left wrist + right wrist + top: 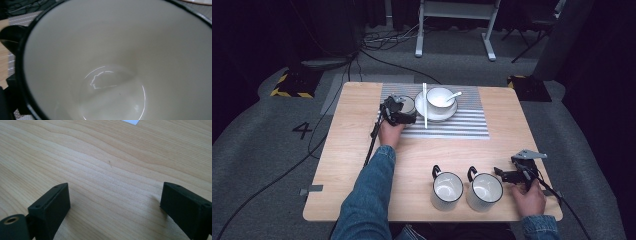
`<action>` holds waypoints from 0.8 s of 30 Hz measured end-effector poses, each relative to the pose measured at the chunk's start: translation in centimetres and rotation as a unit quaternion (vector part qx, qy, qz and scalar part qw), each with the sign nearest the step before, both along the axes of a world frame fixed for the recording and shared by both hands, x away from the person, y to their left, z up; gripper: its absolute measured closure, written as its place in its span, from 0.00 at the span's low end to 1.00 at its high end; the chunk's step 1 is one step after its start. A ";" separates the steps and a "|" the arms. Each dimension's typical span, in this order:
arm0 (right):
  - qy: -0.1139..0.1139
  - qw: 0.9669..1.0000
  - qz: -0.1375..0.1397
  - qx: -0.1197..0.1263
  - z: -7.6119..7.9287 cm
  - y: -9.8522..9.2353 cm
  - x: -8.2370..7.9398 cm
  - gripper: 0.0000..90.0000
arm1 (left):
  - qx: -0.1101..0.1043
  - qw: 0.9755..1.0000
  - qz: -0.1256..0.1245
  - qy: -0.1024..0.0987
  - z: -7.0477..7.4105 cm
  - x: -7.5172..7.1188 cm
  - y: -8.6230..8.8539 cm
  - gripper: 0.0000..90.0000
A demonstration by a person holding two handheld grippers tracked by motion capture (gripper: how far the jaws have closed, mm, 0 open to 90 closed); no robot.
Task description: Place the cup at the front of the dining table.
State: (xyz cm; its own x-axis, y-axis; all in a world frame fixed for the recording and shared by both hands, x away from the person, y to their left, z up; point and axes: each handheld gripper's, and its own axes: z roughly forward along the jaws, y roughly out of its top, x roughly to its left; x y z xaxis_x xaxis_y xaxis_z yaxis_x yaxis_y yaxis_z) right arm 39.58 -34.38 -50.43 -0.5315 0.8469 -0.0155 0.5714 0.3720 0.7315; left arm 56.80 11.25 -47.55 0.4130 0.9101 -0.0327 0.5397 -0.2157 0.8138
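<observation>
In the high view, nearest the bottom edge, two white mugs with dark rims and black handles stand side by side on the pale wooden tabletop (pixel 362 165): the left mug (pixel 446 190) and the right mug (pixel 484 190), both upright with handles toward the upper left. Just right of them, in the lower right of the frame, the right gripper (pixel 504 173) rests low over the wood in the person's right hand (pixel 529 199), pointing toward the right mug but apart from it. In the right gripper view its jaws stand wide apart with only bare wood grain between them.

Farther up, left of centre, the left hand (pixel 389 134) in a denim sleeve (pixel 368 200) holds the left gripper (pixel 399 114) at the left edge of a grey striped mat (pixel 462 125). It is at a third mug (pixel 408 104), the thing being handled, which stands on the mat just left of a white saucer (pixel 424 111). In the left gripper view this mug (pixel 120 65) is seen from very close: a smooth cream-white inside, a thin black rim, a round bottom catching a curl of light, upright and empty. The jaws are hidden behind it, so I cannot tell whether they grip it.

Beyond, a white bowl (pixel 440 97) with a spoon (pixel 454 94) sits on the saucer, and white chopsticks (pixel 424 105) lie along its left side.
</observation>
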 end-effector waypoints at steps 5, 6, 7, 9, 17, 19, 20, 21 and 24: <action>0.000 1.000 0.000 0.000 0.0 0.0 0.0 0.10 | -0.018 1.000 -0.002 0.011 0.7 -0.3 0.5 0.00; 0.000 1.000 0.000 0.000 0.0 0.0 0.0 0.10 | -0.017 1.000 -0.002 0.011 0.8 -0.4 0.5 0.00; 0.000 1.000 0.000 0.000 0.0 0.0 0.0 0.10 | -0.018 1.000 -0.004 0.011 0.9 -0.5 0.6 0.00; 0.000 1.000 0.000 0.000 0.0 0.0 0.0 0.10 | -0.023 1.000 -0.007 0.009 1.2 -0.9 0.8 0.00; 0.000 1.000 0.000 0.000 0.0 0.0 0.0 0.10 | -0.025 0.999 -0.019 -0.011 3.5 -2.5 2.0 0.00; 0.001 1.000 -0.003 0.000 0.0 0.1 0.0 0.09 | -0.027 0.999 -0.022 -0.014 4.1 -2.9 2.1 0.00; 0.002 1.000 -0.005 -0.001 0.0 0.2 0.0 0.08 | -0.024 0.999 -0.023 -0.018 4.3 -3.1 2.2 0.00; 0.003 1.000 -0.006 0.001 0.0 0.3 0.0 0.08 | -0.030 0.999 -0.024 -0.020 4.6 -3.4 2.2 0.00; 0.003 1.000 -0.007 0.001 0.0 0.3 0.0 0.08 | -0.027 0.999 -0.031 -0.021 5.3 -4.2 2.3 0.01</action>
